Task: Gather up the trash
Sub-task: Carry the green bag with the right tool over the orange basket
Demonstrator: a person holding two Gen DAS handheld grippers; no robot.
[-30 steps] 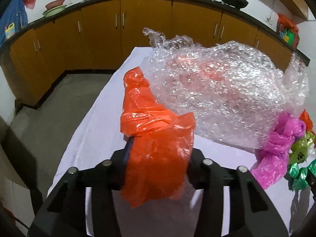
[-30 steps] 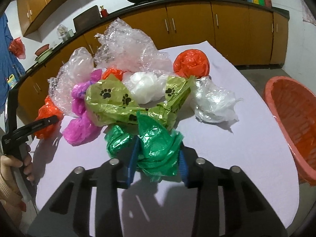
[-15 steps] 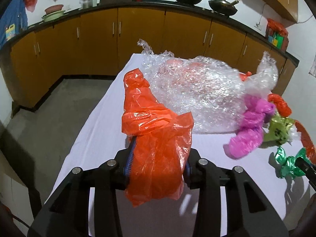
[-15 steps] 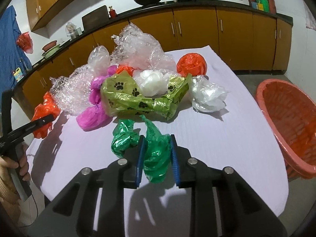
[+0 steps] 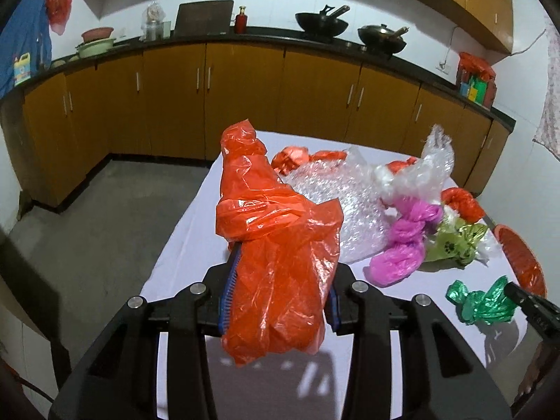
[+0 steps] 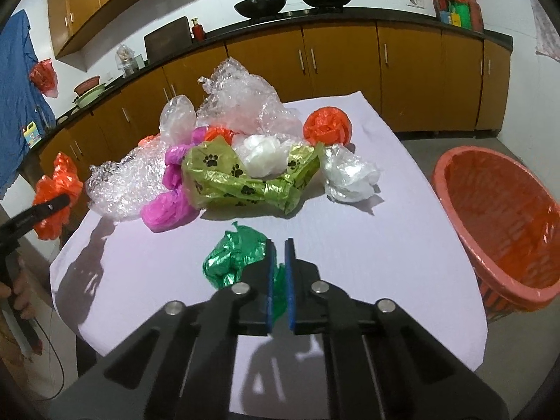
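**Both grippers loaded, basket waiting at the right**

The white-covered table [image 6: 402,238] carried most of the scene: a heap of bubble wrap [image 6: 241,101], a paw-print green bag [image 6: 245,182], a pink bag [image 6: 168,206] and white and orange wads, all still uncollected. Off the table's right edge stood the orange basket [image 6: 451,175], apparently lined and holding nothing that could be seen.

The left gripper [image 5: 280,301], partly open around a bulky orange bag [image 5: 276,245], had risen since a second earlier; the bag hung clear of the table beyond its left edge.

The right gripper [image 6: 279,287] had closed from a loose straddle to nearly shut, pinching a thin fold of the small green bag [image 6: 234,259], whose bulk still lay on the cloth.

So two pieces were secured; carrying them to the basket looked like the next step.
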